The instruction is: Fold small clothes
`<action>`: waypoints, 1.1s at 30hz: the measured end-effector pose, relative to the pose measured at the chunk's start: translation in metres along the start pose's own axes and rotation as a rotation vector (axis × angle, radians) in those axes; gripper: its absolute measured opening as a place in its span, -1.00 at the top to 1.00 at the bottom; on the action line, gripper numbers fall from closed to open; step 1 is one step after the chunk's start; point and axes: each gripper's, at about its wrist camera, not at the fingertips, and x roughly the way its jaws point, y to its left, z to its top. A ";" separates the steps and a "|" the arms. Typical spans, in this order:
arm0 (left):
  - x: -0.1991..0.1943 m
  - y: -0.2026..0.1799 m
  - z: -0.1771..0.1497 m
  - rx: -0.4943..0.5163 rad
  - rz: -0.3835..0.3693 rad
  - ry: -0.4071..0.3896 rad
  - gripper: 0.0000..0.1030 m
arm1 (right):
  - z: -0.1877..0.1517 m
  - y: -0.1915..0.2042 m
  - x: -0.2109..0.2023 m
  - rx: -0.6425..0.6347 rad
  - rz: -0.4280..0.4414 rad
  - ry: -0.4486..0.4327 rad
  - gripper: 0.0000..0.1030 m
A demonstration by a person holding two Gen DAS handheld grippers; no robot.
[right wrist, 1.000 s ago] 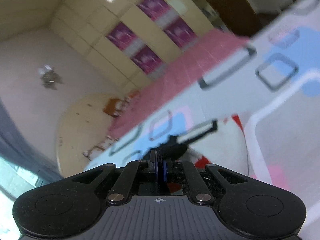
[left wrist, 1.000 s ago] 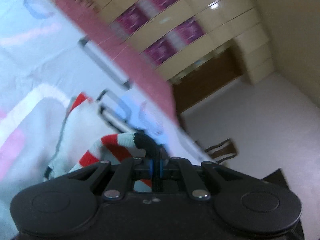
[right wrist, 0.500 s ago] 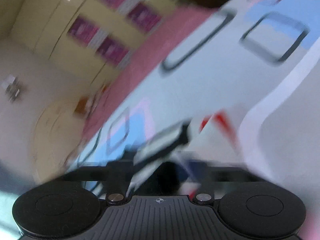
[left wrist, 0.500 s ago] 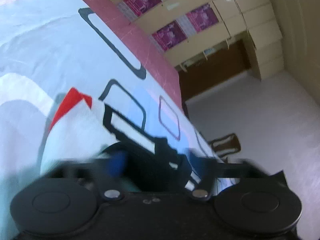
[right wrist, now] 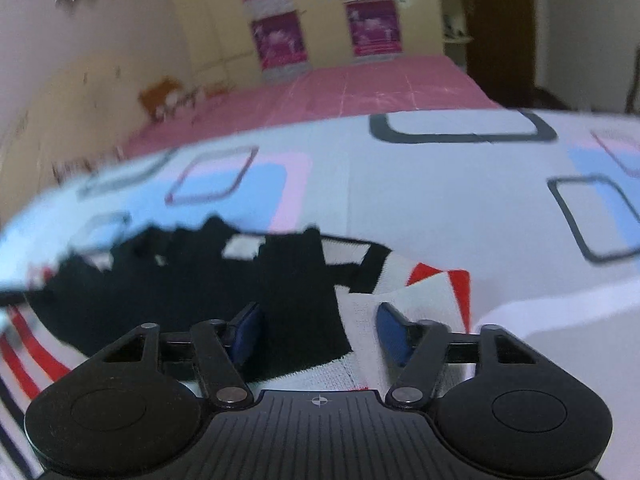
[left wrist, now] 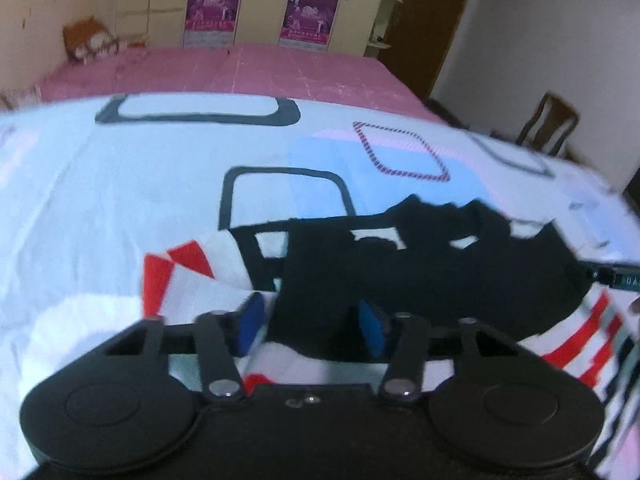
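Behind everything you have a cream cupboard wall (left wrist: pixel 256 4) carrying purple posters (left wrist: pixel 214 12), with a dark wooden door (left wrist: pixel 432 24) off to the right of it and a wooden chair (left wrist: pixel 550 124) beside the bed's right edge. Your bed (left wrist: pixel 120 208) fills most of both views: a pink sheet (left wrist: pixel 248 68) at the far end, and closer to you a white cover printed with dark-outlined rounded squares and pale blue and pink patches.

On that cover, straight ahead of both sets of fingers, lies the small sweater (left wrist: pixel 400 272), knitted in black, white and red. Its black part spreads across the middle, with white-and-red stripes running off to the sides and a red-and-white patch at the outer corner (right wrist: pixel 436 280).

Your left gripper (left wrist: pixel 312 328) has its blue-padded fingers (left wrist: pixel 250 320) set wide apart, with the sweater's black fabric lying between and just beyond them; I cannot tell whether the pads touch the cloth. Your right gripper (right wrist: pixel 320 334) is likewise spread wide, its blue fingers (right wrist: pixel 390 332) straddling the line where black knit meets white, the left one over black and the right one over white. Neither pair is pinching anything.
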 end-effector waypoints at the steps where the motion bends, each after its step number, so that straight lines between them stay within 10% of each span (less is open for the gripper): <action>1: 0.002 0.000 0.000 0.006 0.017 -0.006 0.53 | -0.002 0.007 0.002 -0.054 -0.024 -0.002 0.21; 3: -0.004 0.007 -0.001 -0.034 0.004 -0.039 0.91 | -0.002 0.015 0.007 -0.126 -0.043 -0.006 0.77; 5: -0.015 0.011 -0.004 -0.070 0.015 -0.116 0.91 | 0.001 0.013 0.002 -0.110 -0.042 -0.029 0.89; 13: -0.002 0.020 -0.011 -0.137 0.081 -0.115 0.86 | -0.005 -0.005 0.013 -0.041 -0.133 -0.029 0.95; 15: -0.005 0.016 -0.011 -0.096 0.107 -0.109 0.72 | -0.004 -0.003 0.011 -0.035 -0.146 -0.025 0.94; 16: -0.007 0.015 -0.010 -0.086 0.130 -0.108 0.33 | -0.003 -0.002 0.009 -0.028 -0.151 -0.027 0.86; 17: -0.012 0.012 -0.008 -0.082 0.160 -0.110 -0.38 | -0.003 -0.001 0.005 -0.019 -0.173 -0.041 0.24; 18: -0.022 0.008 -0.009 -0.078 0.190 -0.137 -0.65 | -0.003 0.002 -0.005 -0.015 -0.205 -0.078 -0.49; 19: -0.034 0.002 -0.011 -0.069 0.213 -0.201 -0.79 | -0.006 0.008 -0.018 -0.022 -0.212 -0.153 -0.58; 22: -0.047 -0.025 -0.013 -0.054 0.172 -0.252 -0.50 | -0.009 0.033 -0.030 -0.065 -0.128 -0.169 -0.51; 24: -0.043 -0.048 -0.015 -0.025 0.080 -0.248 -0.43 | -0.010 0.058 -0.022 -0.101 -0.052 -0.129 0.08; 29: -0.002 -0.095 -0.021 0.112 -0.038 -0.095 -0.72 | -0.017 0.112 0.012 -0.194 0.041 -0.030 0.12; 33: -0.003 -0.075 -0.027 0.158 0.042 -0.110 -0.77 | -0.023 0.110 0.011 -0.258 0.000 -0.038 0.12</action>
